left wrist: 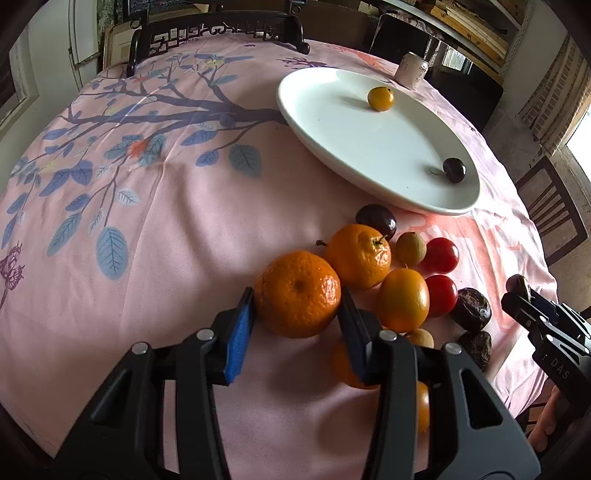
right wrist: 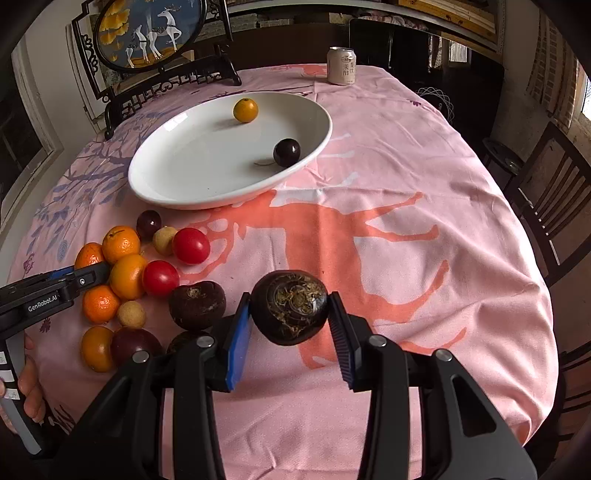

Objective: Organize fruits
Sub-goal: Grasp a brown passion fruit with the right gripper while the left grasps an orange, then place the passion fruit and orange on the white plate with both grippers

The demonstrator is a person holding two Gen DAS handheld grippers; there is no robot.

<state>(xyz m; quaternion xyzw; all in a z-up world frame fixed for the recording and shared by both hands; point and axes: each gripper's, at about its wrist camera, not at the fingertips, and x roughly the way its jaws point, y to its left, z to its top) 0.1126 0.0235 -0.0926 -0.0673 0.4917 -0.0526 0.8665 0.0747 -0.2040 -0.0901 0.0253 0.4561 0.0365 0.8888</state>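
My left gripper [left wrist: 297,295] is shut on a tangerine [left wrist: 297,293] and holds it above the pile of fruit on the pink cloth. My right gripper [right wrist: 290,308] is shut on a dark brown water chestnut [right wrist: 290,306] and holds it above the cloth. The white plate [left wrist: 332,122], also in the right wrist view [right wrist: 173,181], holds a small orange fruit [right wrist: 245,110] and a dark cherry [right wrist: 286,152]. The pile has tangerines [right wrist: 120,243], two red tomatoes [right wrist: 191,245], longans [right wrist: 164,240], a dark plum [right wrist: 148,223] and another water chestnut [right wrist: 197,304].
A drink can [right wrist: 341,66] stands at the far edge of the table. A framed deer screen [right wrist: 147,33] stands at the back left on a dark stand. Wooden chairs [right wrist: 554,192] are at the right side of the table.
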